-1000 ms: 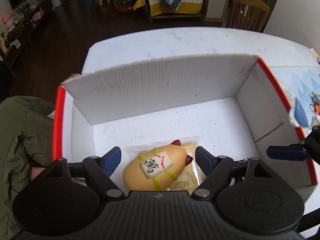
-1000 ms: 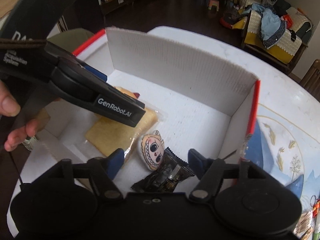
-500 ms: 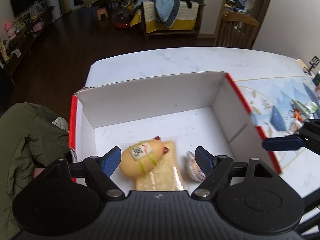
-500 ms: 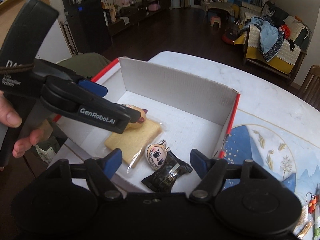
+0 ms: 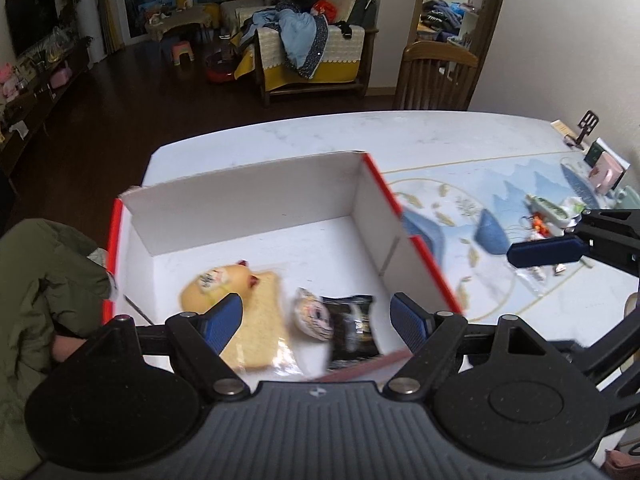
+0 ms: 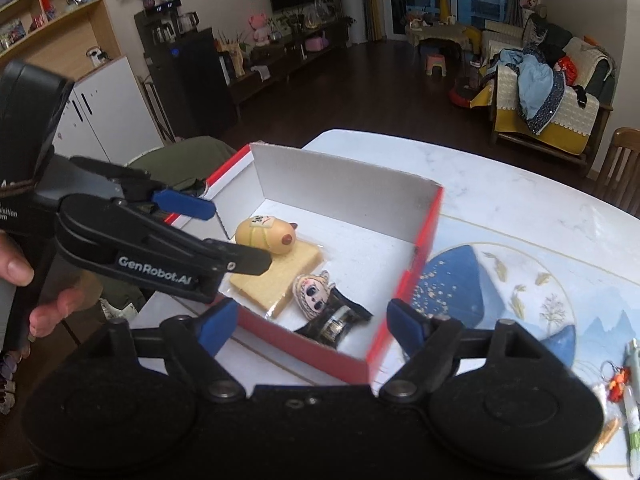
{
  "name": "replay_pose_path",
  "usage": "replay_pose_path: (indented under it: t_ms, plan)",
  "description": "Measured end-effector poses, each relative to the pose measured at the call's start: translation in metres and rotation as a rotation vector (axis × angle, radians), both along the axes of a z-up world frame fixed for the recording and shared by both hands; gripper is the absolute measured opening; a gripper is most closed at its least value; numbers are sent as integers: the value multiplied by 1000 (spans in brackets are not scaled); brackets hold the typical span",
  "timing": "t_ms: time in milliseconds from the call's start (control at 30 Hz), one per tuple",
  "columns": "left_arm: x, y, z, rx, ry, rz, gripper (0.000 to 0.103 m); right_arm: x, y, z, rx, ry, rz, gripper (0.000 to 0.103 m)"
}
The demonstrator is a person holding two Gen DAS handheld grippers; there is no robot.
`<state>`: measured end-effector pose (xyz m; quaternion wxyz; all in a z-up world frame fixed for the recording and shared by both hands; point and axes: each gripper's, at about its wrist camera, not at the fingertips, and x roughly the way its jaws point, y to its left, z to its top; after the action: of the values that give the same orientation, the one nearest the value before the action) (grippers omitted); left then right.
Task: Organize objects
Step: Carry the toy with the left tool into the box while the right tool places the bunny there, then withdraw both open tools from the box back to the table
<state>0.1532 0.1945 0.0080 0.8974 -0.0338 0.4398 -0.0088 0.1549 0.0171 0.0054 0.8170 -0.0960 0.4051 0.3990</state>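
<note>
Left gripper: fingers spread, nothing between them, held above the near end of the box. Right gripper: fingers spread and just been opening wider, empty, above the box's near red wall. Box contents, on the white floor: yellow plush toy lying partly on a wrapped flat biscuit; just beside these a doll-face charm touching a black snack packet. Box stands on the white bench, beside a blue patterned mat.
</note>
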Motion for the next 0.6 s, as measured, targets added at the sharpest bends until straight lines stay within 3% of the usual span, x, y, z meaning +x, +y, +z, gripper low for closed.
replay_pose_path:
  t_ms: [333, 600]
  plan:
    - [-17, -50, -6, -19, -5, 54, 86, -4, -71, 1, 42, -21, -14, 95]
    - [-17, -105, -12, -29, -15, 19, 91, -1, -129, -12, 48, -9, -74, 102]
